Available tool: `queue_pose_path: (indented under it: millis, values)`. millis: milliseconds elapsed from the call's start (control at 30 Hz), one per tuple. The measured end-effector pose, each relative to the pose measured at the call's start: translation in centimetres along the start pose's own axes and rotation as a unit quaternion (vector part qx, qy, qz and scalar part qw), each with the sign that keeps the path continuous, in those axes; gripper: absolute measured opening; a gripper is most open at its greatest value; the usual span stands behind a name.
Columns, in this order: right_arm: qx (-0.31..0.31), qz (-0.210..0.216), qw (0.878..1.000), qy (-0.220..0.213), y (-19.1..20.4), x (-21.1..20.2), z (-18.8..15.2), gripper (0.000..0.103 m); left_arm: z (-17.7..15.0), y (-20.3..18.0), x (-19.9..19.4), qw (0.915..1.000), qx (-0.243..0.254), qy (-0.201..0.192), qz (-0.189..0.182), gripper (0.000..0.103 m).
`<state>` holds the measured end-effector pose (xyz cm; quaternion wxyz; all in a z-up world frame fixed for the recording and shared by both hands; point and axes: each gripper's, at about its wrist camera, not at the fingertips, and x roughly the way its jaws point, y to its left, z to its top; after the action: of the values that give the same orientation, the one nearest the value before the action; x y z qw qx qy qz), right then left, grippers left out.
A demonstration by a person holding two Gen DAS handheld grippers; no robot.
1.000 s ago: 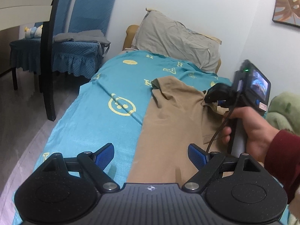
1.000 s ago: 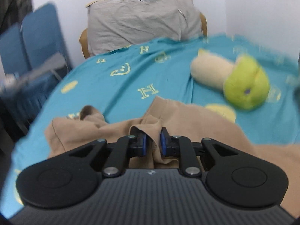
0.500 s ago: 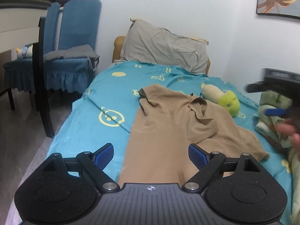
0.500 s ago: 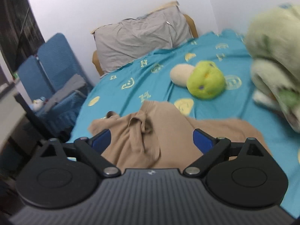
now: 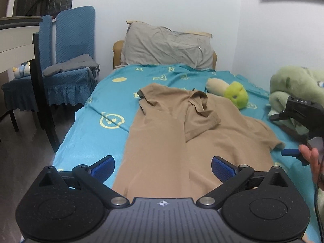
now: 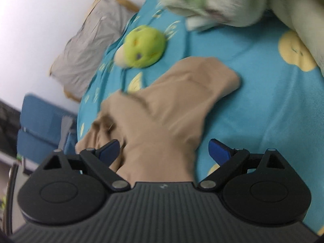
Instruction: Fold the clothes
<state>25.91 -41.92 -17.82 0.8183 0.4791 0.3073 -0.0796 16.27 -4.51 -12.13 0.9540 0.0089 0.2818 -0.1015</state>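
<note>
The tan shirt [image 5: 162, 139] lies spread along the middle of the bed, a soft, matte knit with shallow wrinkles, its collar at twelve o'clock toward the pillow and one short sleeve folded inward across the chest, while the other sleeve reaches out toward three o'clock. Under it is a teal bedsheet [image 5: 95, 133], smooth cotton-like cloth printed with yellow smiley faces and letters; an "H" and an "N" can be made out, the rest is too small to read. A creased grey pillow [image 5: 166, 48] leans on the wall at twelve o'clock, a fuzzy lime-and-cream plush toy [image 5: 235, 94] sits just beside the shirt's shoulder at one o'clock, and a fleecy pale green blanket [image 5: 297, 89] is heaped at two o'clock. The left gripper [image 5: 163, 168] hovers over the shirt's lower half with its ribbed blue pads spread wide, holding nothing. The right gripper [image 6: 164, 151], held in a hand [image 5: 312, 162] at three o'clock in the left view, is likewise wide apart and empty above the outstretched sleeve; its black housing carries the letters "DAS". The right view is motion-blurred.
</note>
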Motion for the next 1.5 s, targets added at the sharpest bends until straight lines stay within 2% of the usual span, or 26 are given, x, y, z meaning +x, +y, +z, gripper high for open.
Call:
queue_pose_path:
  millis: [133, 333, 567, 700, 800, 833, 867, 933, 1000, 1067, 1133, 1300, 1433, 1500]
  values:
    - [0.068, 0.023, 0.997, -0.001, -2.5, 1.7, 0.7, 0.096, -0.2, 0.0, 0.7, 1.0000, -0.003, 0.008, -0.001, 0.103]
    - [0.048, 0.044, 0.996, -0.059, -3.5, 4.1, 1.3, 0.095, -0.2, 0.7, 2.0, 0.9992, -0.034, 0.020, -0.010, 0.103]
    - [0.040, 0.064, 0.989, -0.129, -4.6, 6.2, 2.6, 0.096, -0.4, 2.1, 3.0, 0.9967, -0.074, 0.032, -0.012, 0.103]
    - [-0.009, 0.062, 0.991, -0.122, -2.8, 7.9, 3.4, 0.097, -0.3, 2.6, 3.6, 0.9954, -0.090, 0.032, -0.012, 0.103]
    - [-0.009, 0.079, 0.988, -0.132, -2.6, 8.5, 3.7, 0.095, -0.4, 3.0, 4.2, 0.9942, -0.101, 0.037, -0.010, 0.103]
    - [-0.015, 0.070, 0.988, -0.136, -2.5, 8.6, 3.7, 0.078, -0.4, 3.1, 4.3, 0.9937, -0.105, 0.039, -0.010, 0.103]
    - [-0.016, 0.045, 0.990, -0.133, -2.2, 9.0, 3.9, 0.066, -0.4, 3.2, 4.4, 0.9934, -0.107, 0.039, -0.009, 0.103]
    - [-0.018, -0.002, 0.991, -0.132, -1.7, 9.4, 4.1, 0.031, -0.2, 3.3, 4.3, 0.9935, -0.109, 0.034, -0.005, 0.103]
    - [-0.053, -0.016, 0.987, -0.150, -0.5, 9.0, 3.8, 0.017, 0.0, 3.4, 4.2, 0.9935, -0.110, 0.030, 0.000, 0.103]
    - [-0.121, -0.055, 0.973, -0.190, 2.0, 8.0, 3.2, 0.013, 0.2, 3.5, 4.1, 0.9934, -0.111, 0.026, 0.004, 0.103]
    - [-0.186, -0.088, 0.950, -0.236, 4.9, 6.8, 2.1, 0.012, 0.6, 3.8, 3.7, 0.9941, -0.105, 0.017, 0.020, 0.103]
    - [-0.302, -0.098, 0.901, -0.295, 12.6, 3.6, -1.0, 0.012, 2.2, 6.1, 1.8, 0.9907, -0.122, -0.003, 0.059, 0.103]
    - [-0.406, -0.084, 0.862, -0.293, 19.6, 3.9, -5.2, 0.012, 3.3, 8.1, 0.1, 0.9865, -0.134, -0.025, 0.092, 0.103]
    - [-0.446, -0.068, 0.851, -0.268, 22.7, 5.7, -7.9, 0.011, 3.6, 9.1, -0.5, 0.9841, -0.127, -0.033, 0.119, 0.103]
